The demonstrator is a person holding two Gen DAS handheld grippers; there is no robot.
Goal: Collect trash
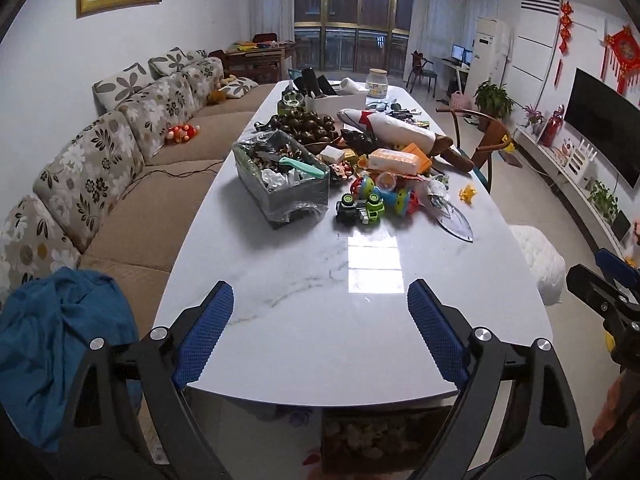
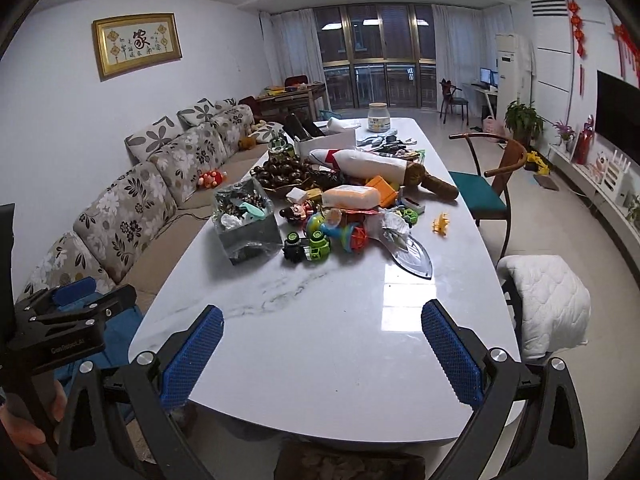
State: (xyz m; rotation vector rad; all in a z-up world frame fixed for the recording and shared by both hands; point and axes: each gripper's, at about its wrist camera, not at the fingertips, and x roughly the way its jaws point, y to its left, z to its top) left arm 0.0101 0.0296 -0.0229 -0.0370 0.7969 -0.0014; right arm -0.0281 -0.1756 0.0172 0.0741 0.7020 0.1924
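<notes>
Above the near end of the marble counter (image 1: 304, 340), left claw (image 1: 320, 334) and right claw (image 2: 322, 354) hang wide open, empty, well short of the lined trash bin (image 1: 280, 184).

A gray bin (image 1: 285, 184) lined with clear plastic sits on the white marble table (image 1: 360, 300) near its left edge, about midway along, heaped with scraps and a mint-green wrapper. Beside it toward the right edge lie a crumpled clear wrapper (image 2: 394, 226) and a flattened transparent plastic piece (image 2: 412, 258).
</notes>
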